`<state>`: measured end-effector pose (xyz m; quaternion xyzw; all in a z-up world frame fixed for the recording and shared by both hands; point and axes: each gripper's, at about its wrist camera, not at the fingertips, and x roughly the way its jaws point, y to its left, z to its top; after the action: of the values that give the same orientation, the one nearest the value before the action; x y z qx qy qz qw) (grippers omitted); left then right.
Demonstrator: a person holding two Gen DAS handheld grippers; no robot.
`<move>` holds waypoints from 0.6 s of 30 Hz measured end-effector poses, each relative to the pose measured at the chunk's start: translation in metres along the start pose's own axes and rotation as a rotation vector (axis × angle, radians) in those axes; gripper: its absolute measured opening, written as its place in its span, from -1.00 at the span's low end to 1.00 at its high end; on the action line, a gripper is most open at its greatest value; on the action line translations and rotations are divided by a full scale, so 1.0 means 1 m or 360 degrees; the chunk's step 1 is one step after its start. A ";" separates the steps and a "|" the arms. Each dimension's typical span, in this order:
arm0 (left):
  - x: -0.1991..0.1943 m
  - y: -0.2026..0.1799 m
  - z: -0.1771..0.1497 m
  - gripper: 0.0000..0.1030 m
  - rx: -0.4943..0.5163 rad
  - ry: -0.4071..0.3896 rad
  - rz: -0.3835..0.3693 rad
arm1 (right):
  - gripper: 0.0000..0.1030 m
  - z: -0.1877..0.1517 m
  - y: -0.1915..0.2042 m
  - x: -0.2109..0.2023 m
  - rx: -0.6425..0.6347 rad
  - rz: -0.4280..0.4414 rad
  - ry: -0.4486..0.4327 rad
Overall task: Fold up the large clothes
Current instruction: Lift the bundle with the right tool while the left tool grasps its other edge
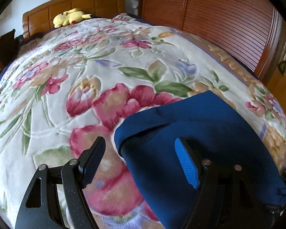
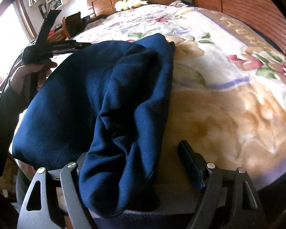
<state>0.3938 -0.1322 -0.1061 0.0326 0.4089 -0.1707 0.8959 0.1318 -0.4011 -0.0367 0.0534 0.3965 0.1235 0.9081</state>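
Observation:
A dark blue garment [image 1: 200,133] lies folded at the near edge of the bed, on the floral blanket [image 1: 104,66]. My left gripper [image 1: 141,162] is open; the garment's folded left edge lies between its fingers, not gripped. In the right wrist view the garment [image 2: 70,105] shows with a bunched sleeve or fold [image 2: 124,133] hanging toward the camera. My right gripper [image 2: 135,164] is open, and that fold drapes over its left finger. The left gripper and the hand holding it [image 2: 47,45] show at the garment's far left side.
A yellow plush toy [image 1: 70,17] lies by the wooden headboard [image 1: 76,3]. A slatted wooden wardrobe [image 1: 219,19] stands along the bed's right side. A chair [image 2: 72,22] and shelves are at the far left by a bright window.

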 end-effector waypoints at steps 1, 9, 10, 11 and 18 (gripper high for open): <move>0.001 0.001 0.000 0.48 0.0002 0.0001 0.0005 | 0.57 0.000 0.001 0.002 0.0001 -0.0002 -0.0005; 0.019 0.006 -0.003 0.48 0.0040 0.0045 0.0032 | 0.58 0.006 0.003 0.013 -0.0003 0.0013 0.0010; 0.020 0.006 -0.004 0.48 0.0043 0.0046 0.0027 | 0.58 0.006 0.003 0.014 0.0000 0.0014 0.0015; 0.021 0.007 -0.005 0.48 0.0044 0.0048 0.0019 | 0.58 0.007 0.003 0.015 0.0003 0.0016 0.0021; 0.025 0.014 -0.006 0.28 0.0009 0.0062 -0.0086 | 0.39 0.011 0.001 0.014 0.0021 0.0082 0.0050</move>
<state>0.4091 -0.1250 -0.1296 0.0274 0.4264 -0.1954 0.8828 0.1487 -0.3965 -0.0389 0.0676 0.4100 0.1451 0.8979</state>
